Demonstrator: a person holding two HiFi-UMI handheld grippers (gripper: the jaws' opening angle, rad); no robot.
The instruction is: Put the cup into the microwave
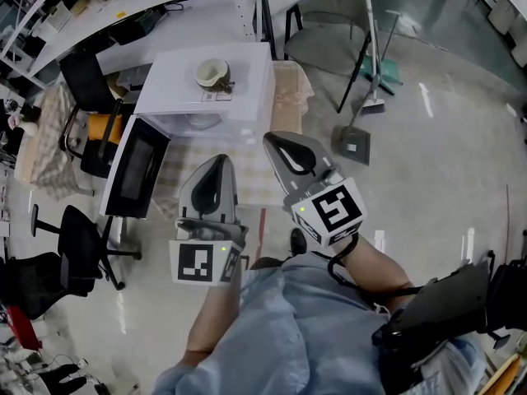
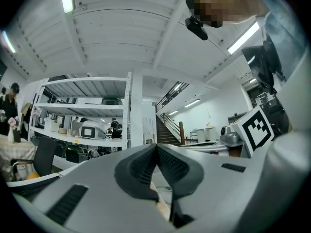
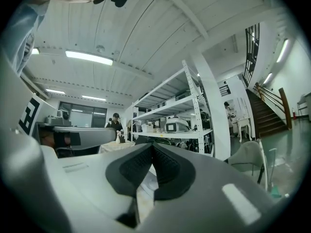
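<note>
Cup (image 1: 212,73) atop microwave (image 1: 177,89), inside mostly hidden (door (image 1: 132,169) open)

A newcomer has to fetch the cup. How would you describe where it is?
Find the cloth-covered table, which bears a white microwave with its door swung open. The cup stands on the microwave's flat top, a round cream thing, the only vessel there.

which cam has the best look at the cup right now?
Head view: the cup stands in full sight on top of the white microwave, whose door hangs open. In the left gripper view and right gripper view I can't make out the cup; they show closed jaws, shelving and ceiling.
</note>
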